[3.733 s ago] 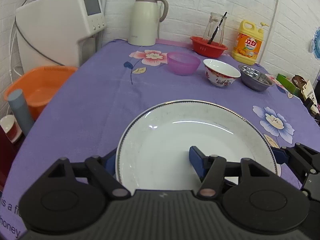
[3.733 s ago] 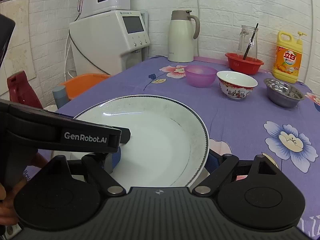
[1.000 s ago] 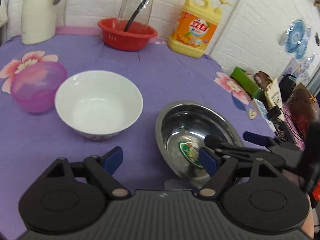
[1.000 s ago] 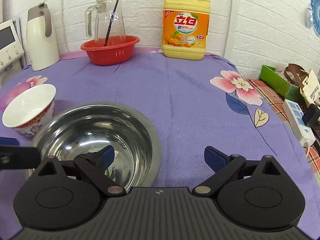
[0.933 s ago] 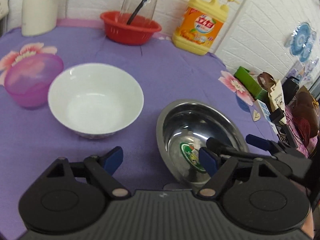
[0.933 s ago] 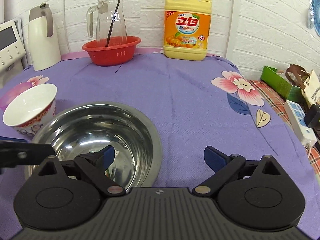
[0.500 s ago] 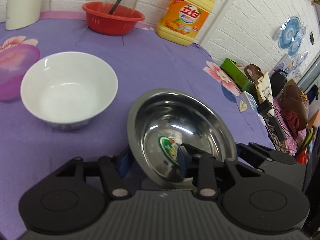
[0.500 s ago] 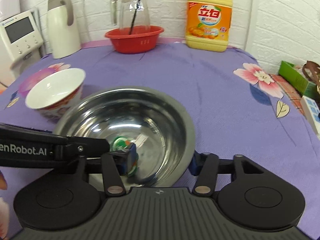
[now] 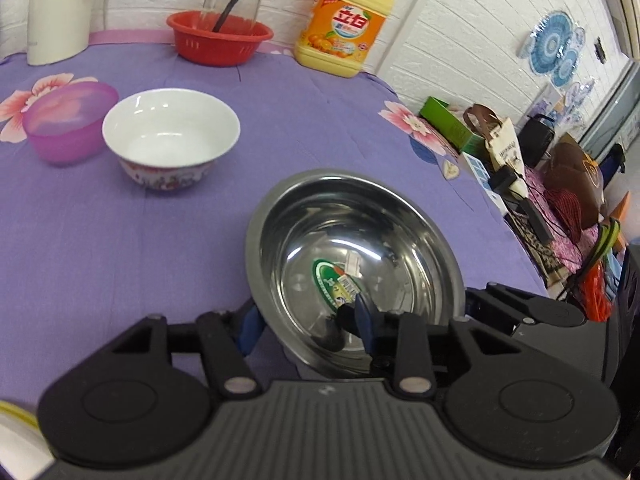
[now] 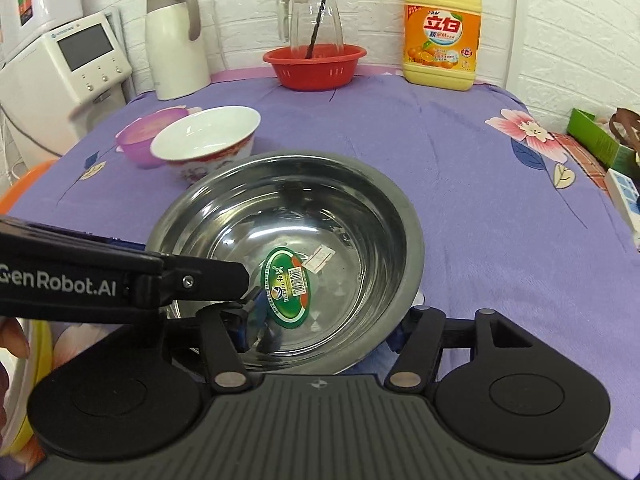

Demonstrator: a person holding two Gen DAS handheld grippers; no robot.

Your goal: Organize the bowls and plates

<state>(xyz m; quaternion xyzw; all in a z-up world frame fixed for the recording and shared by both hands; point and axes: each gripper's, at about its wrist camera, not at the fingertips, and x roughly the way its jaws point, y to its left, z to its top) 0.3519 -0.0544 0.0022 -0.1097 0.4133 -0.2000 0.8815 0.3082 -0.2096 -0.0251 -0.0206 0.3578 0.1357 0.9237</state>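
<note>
"GenRobot.AI" in white on the left gripper (image 10: pixel 256 308) arm, just left of the steel bowl (image 10: pixel 360 184). Yellow detergent bottle (image 10: pixel 440 28), well behind the bowl: orange label w/ "立白". Green sticker (image 10: pixel 286 286) w/ barcode inside the bowl; its text is too small to read.

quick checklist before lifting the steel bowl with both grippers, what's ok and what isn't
1. Left gripper shut on steel bowl rim, one finger inside, one outside: ok.
2. Right gripper shut on the near rim likewise: ok.
3. Bowl holds only stickers: ok.
4. Grip firmness: cannot tell.
5. White bowl clear of the steel bowl's far rim: cannot tell in the right wrist view; apart in the left.
6. Bowl already off the purple tablecloth: cannot tell.
</note>
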